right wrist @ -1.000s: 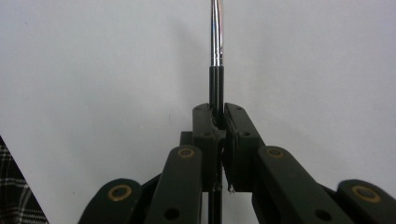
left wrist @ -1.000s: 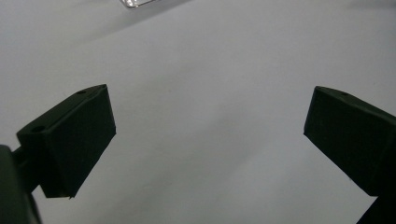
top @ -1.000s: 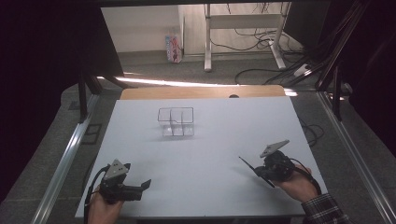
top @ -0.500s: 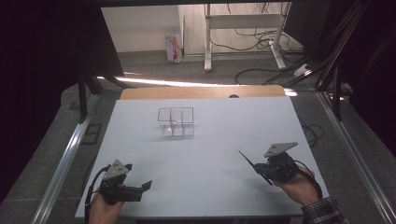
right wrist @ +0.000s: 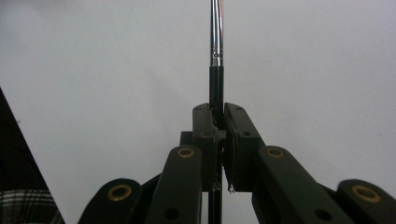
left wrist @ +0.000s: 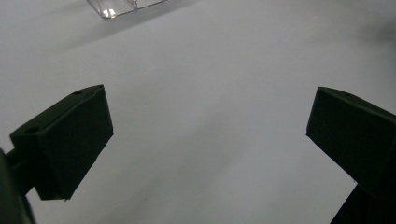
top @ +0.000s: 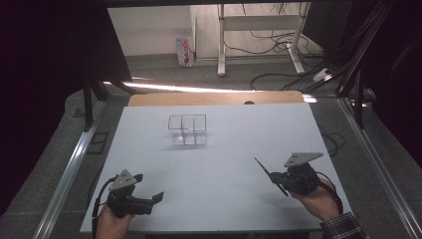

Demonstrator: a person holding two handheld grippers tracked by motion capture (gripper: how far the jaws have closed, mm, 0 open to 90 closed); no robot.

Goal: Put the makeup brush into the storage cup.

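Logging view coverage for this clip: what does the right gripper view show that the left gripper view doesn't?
Right gripper view: the right gripper shut on a thin black pen with a silver section, plus a plaid sleeve. Left gripper view: the left gripper open, holding nothing, and a corner of the clear plastic organizer. Both: the white table surface.
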